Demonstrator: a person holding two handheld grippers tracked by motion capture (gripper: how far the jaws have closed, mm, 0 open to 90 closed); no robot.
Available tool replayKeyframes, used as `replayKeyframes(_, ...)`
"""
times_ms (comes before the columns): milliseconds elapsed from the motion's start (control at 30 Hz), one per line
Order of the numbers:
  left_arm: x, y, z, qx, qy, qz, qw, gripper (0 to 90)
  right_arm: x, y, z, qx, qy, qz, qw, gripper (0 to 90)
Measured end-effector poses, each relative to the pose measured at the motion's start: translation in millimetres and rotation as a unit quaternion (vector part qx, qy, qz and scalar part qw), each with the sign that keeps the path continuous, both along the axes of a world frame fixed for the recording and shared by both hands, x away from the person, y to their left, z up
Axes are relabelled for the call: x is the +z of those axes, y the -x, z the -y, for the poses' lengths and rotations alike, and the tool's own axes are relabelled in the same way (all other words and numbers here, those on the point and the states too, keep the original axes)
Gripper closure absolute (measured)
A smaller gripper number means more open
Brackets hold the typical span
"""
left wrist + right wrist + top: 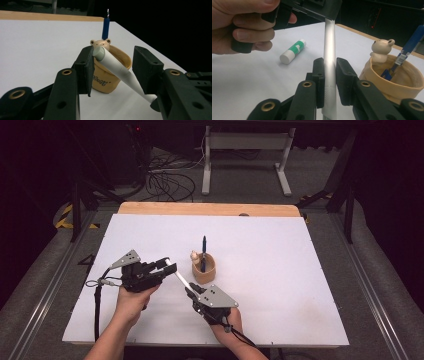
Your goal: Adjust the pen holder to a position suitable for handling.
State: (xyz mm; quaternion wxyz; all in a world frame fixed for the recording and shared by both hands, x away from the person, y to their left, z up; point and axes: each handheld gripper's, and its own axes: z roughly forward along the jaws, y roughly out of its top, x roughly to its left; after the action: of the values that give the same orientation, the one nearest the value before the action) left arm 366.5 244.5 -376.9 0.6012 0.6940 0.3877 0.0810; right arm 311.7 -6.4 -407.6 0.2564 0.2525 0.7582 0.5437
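A long white pen (180, 277) runs aslant between my two grippers. My right gripper (192, 293) is shut on its lower barrel (329, 97). My left gripper (165, 264) stands around the cap end: the pale green cap (99, 53) rests against the left pad, the barrel crosses the wide gap toward the right jaw, and the jaws are open. Just behind stands a tan cup (204, 270) with a small bear figure (382, 48) on its rim and a blue pen (409, 50) upright inside.
A white glue stick with a green label (292, 51) lies on the white table (280, 270) beyond the left hand. A wooden strip (210, 209) edges the far side. Cables and a white stand (245, 155) sit on the floor behind.
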Motion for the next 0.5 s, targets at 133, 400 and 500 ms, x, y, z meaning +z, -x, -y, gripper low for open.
replayKeyframes(133,1.2,1.5,0.6,-0.006,0.01,0.003,0.9999,57.8,-1.1,-0.7,-0.3,-0.002,0.002,-0.004,1.0,78.8)
replayKeyframes(400,2.5,5.2,8.3,-0.031,0.017,0.01,0.9993,66.5,-1.3,-0.7,-0.6,-0.001,0.001,-0.001,1.0,79.1)
replayKeyframes(500,3.1,6.2,9.8,-0.037,0.028,0.008,0.9989,69.6,-1.9,-0.8,-1.1,0.0,0.002,-0.003,1.0,79.1)
